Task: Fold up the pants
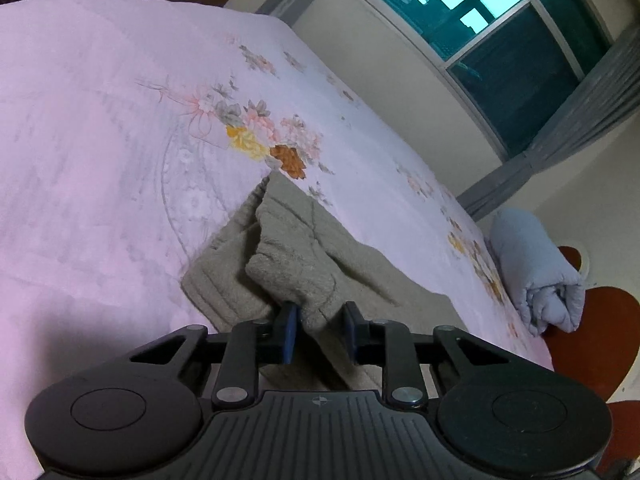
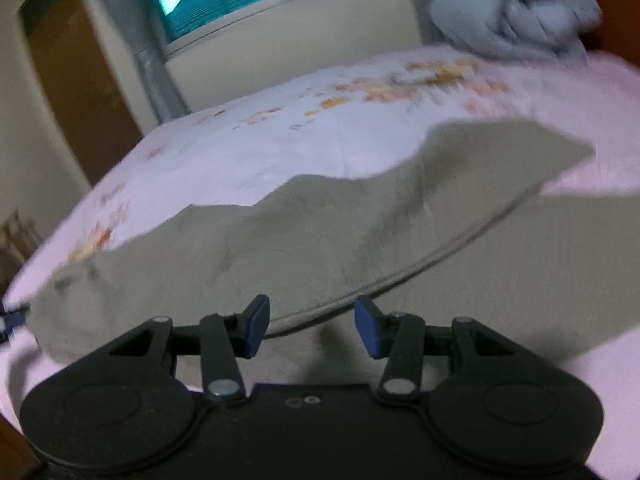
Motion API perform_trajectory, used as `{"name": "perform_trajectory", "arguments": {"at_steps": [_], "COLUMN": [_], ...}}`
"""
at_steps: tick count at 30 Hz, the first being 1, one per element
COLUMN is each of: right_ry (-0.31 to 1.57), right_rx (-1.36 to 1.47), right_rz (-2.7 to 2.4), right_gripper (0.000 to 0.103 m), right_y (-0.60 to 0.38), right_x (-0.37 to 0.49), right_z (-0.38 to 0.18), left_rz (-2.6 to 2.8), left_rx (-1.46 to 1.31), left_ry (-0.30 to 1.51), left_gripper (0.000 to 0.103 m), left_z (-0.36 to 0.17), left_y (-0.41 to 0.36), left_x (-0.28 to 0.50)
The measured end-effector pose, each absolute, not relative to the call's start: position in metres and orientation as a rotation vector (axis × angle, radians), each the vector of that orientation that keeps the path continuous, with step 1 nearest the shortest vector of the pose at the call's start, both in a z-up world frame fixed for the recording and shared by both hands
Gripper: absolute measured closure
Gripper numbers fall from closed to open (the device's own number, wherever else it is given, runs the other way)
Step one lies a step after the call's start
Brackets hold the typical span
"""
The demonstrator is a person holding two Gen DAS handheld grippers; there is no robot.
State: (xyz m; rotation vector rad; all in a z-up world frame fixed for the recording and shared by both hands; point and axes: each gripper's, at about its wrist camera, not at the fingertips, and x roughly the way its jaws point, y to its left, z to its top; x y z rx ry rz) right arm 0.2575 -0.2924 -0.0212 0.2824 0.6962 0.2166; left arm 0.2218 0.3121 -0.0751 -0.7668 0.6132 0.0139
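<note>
Pants (image 1: pixel 320 248): grey-khaki, soft fabric, lying on the bed (image 1: pixel 100 140) toward its near right part. In the left view we see a ribbed band at the near left and a bunched fold rising in the middle; in the right view (image 2: pixel 304 236) one layer lies doubled over another, its seamed edge running just ahead of the jaws. We judge a fold is under way, not finished, since the upper layer sits wavy and uneven.

Left gripper (image 1: pixel 321 334): jaws part-open, with a lump of the pants sitting between them. We see gaps beside the blue pads (image 1: pixel 289 336), so we judge the fabric is not pinched; the jaws stand either side of the fold, likely to take it or just freed from it.

Right gripper (image 2: pixel 311 330): jaws wide, nothing between them, low over the near edge of the doubled layer. The view is blurred, so we cannot tell whether the pads touch cloth.

Bed: pink floral cover, broad and flat, which serves as the folding ground.

Bundle (image 1: pixel 536 272): pale blue rolled bedding at the far right end of the bed, apart from the pants.

Window (image 1: pixel 500 40): far wall, with grey curtains.
</note>
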Motion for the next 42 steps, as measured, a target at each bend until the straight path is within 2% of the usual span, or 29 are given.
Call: {"name": "perform_trajectory", "arguments": {"at_steps": [7, 8, 9, 10, 11, 14, 18, 21, 23, 25, 26, 27, 29, 34, 36, 40, 41, 42], "right_ry": [0.77, 0.763, 0.764, 0.772, 0.785, 0.751, 0.583, 0.507, 0.563, 0.74, 0.828, 0.821, 0.795, 0.79, 0.759, 0.818, 0.82, 0.805], "right_rx": [0.744, 0.794, 0.838, 0.87, 0.9, 0.873, 0.779, 0.699, 0.604, 0.574, 0.598, 0.652, 0.752, 0.682, 0.696, 0.714, 0.747, 0.764], "right_rz": [0.164, 0.164, 0.175, 0.19, 0.195, 0.232, 0.316, 0.353, 0.345, 0.293, 0.253, 0.25, 0.238, 0.24, 0.25, 0.229, 0.233, 0.227], "right_gripper": [0.061, 0.064, 0.07, 0.094, 0.103, 0.103, 0.103, 0.103, 0.103, 0.103, 0.103, 0.103, 0.103, 0.103, 0.103, 0.103, 0.098, 0.094], "right_y": [-0.316, -0.319, -0.321, -0.322, -0.324, -0.322, -0.317, -0.317, -0.309, -0.304, -0.305, -0.311, -0.318, -0.312, -0.314, -0.316, -0.321, -0.326], "right_x": [0.283, 0.285, 0.288, 0.292, 0.297, 0.304, 0.285, 0.251, 0.237, 0.244, 0.249, 0.247, 0.243, 0.238, 0.232, 0.235, 0.233, 0.23], "right_z": [-0.071, -0.075, -0.079, -0.082, -0.085, -0.069, -0.004, 0.019, -0.004, -0.052, -0.078, -0.093, -0.101, -0.085, -0.079, -0.092, -0.09, -0.084], "left_rz": [0.023, 0.022, 0.015, 0.01, -0.001, -0.088, -0.194, -0.221, -0.179, -0.099, -0.103, -0.104, -0.096, -0.125, -0.097, -0.08, -0.076, -0.064], "left_rx": [-0.779, -0.777, -0.779, -0.779, -0.781, -0.809, -0.812, -0.781, -0.759, -0.731, -0.753, -0.81, -0.808, -0.744, -0.687, -0.727, -0.726, -0.703], "left_ry": [0.623, 0.62, 0.616, 0.615, 0.618, 0.578, 0.434, 0.434, 0.562, 0.733, 0.73, 0.697, 0.691, 0.664, 0.719, 0.739, 0.728, 0.716], "left_gripper": [0.077, 0.077, 0.077, 0.077, 0.081, 0.085, 0.085, 0.085, 0.085, 0.085, 0.085, 0.085, 0.085, 0.085, 0.085, 0.083, 0.076, 0.052], "left_z": [-0.083, -0.083, -0.083, -0.082, -0.081, -0.061, -0.012, -0.01, -0.043, -0.089, -0.102, -0.107, -0.104, -0.084, -0.085, -0.094, -0.091, -0.084], "left_y": [0.316, 0.316, 0.316, 0.316, 0.317, 0.326, 0.341, 0.345, 0.346, 0.346, 0.347, 0.352, 0.35, 0.349, 0.343, 0.349, 0.347, 0.345], "left_x": [0.224, 0.226, 0.229, 0.232, 0.236, 0.254, 0.265, 0.255, 0.251, 0.248, 0.242, 0.235, 0.233, 0.243, 0.251, 0.247, 0.244, 0.239]}}
